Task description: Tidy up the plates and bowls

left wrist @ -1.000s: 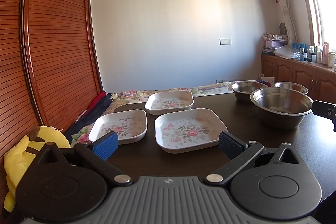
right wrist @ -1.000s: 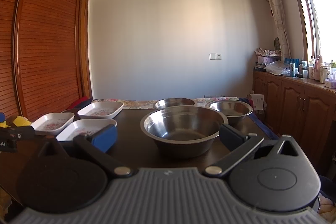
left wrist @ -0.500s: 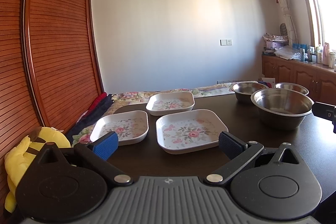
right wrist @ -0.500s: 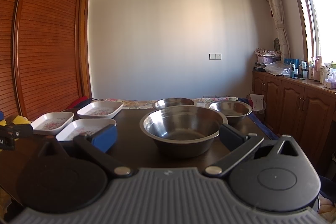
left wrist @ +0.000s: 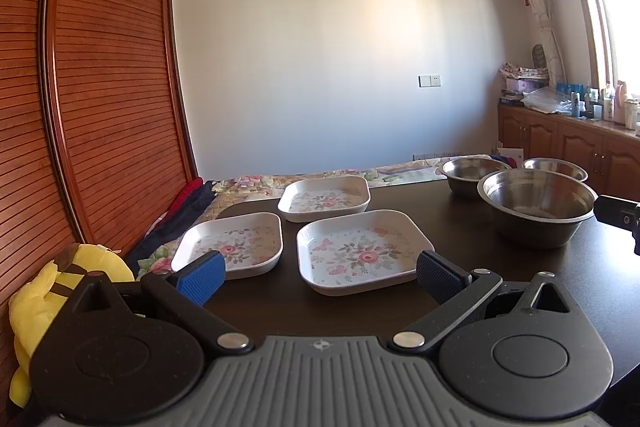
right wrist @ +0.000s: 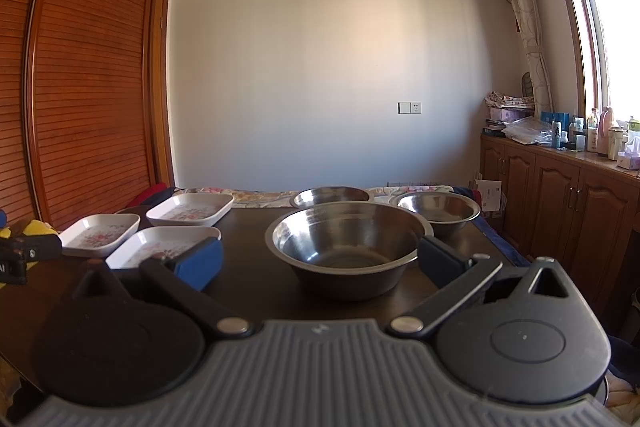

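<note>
Left gripper [left wrist: 318, 273]: held level just above the near edge of the dark wooden table [left wrist: 460, 219], its blue-padded fingers [left wrist: 202, 275] spread wide with nothing between them, aimed at the nearest white square floral plate [left wrist: 362, 251]. Right gripper [right wrist: 320, 259]: likewise level and low, jaws fully apart and empty, framing the large stainless-steel bowl [right wrist: 347, 246].

Compared with one second ago, both grippers sit almost where they were; the left view has drifted very slightly, so the plates appear a touch further right, and no dish has moved.

Three floral plates occupy the left half of the table in a triangle: a smaller white square floral plate [left wrist: 232, 243] at near left, the nearest plate just to its right, and a third white square floral plate [left wrist: 325, 198] behind them. All lie flat, apart and unstacked. Three steel bowls stand upright on the right half: the large bowl nearest, a medium steel bowl [right wrist: 331, 195] far behind it, and a second medium steel bowl [right wrist: 436, 211] at far right. A yellow plush toy [left wrist: 48, 291] rests beyond the table's left edge.
</note>
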Motion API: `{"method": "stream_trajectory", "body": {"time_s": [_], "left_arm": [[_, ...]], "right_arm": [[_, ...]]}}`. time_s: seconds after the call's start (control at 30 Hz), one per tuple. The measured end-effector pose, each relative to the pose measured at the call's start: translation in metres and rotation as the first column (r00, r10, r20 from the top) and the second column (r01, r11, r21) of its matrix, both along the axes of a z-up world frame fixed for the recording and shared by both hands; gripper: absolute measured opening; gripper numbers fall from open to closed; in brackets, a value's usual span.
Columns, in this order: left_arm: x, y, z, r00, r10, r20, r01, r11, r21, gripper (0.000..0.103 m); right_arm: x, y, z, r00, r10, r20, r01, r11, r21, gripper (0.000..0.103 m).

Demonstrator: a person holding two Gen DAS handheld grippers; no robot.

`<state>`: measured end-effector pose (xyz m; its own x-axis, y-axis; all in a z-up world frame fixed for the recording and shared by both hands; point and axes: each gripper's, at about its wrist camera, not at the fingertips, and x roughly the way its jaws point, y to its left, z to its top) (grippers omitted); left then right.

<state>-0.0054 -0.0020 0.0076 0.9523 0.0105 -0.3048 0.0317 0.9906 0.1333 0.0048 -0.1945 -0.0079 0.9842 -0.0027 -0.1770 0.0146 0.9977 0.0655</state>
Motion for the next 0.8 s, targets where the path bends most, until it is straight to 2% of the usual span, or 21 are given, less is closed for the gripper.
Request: {"method": "stream_trajectory", "body": {"time_s": [0.8], "left_arm": [[-0.0012, 0.0014, -0.0027, 1.0, -0.001, -0.008, 0.001, 1.0, -0.004, 0.103]], "right_arm": [[0.0007, 0.0024, -0.0009, 1.0, 0.0, -0.012, -0.001, 1.0, -0.005, 0.103]]}}
